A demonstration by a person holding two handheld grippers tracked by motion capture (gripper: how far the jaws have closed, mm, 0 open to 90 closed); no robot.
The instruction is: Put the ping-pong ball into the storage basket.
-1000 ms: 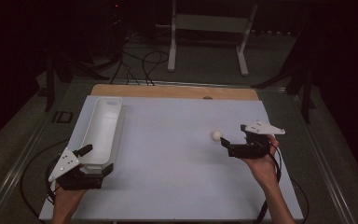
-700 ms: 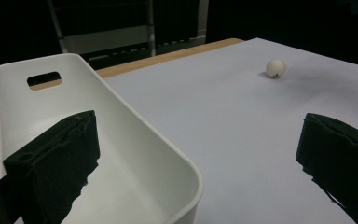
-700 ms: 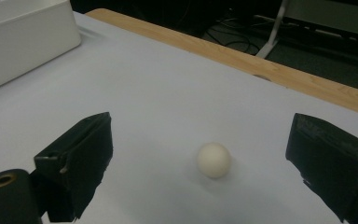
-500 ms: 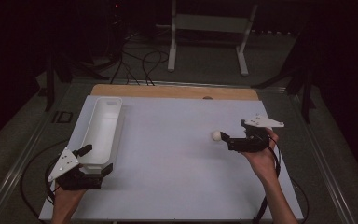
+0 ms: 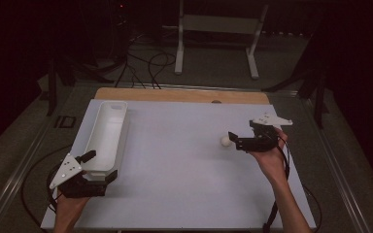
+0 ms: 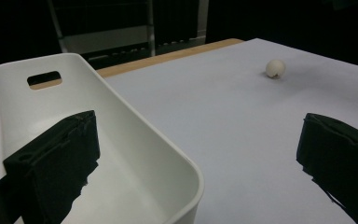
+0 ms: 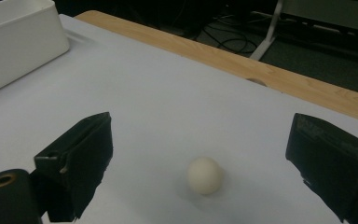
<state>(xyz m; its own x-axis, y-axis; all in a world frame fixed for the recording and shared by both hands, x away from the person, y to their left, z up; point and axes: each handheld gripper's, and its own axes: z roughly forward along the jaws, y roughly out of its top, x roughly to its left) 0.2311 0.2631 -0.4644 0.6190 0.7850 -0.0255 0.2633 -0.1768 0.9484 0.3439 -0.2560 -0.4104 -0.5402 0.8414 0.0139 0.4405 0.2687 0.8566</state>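
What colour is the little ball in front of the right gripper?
Off-white, a plain cream ball, seen best in the right gripper view.

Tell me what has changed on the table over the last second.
The right gripper has moved a little farther up the table and turned its open jaws toward the small white ball, now just ahead of them. It has not gripped it. The ball, the white bin and the left gripper at the bin's near end stayed put.
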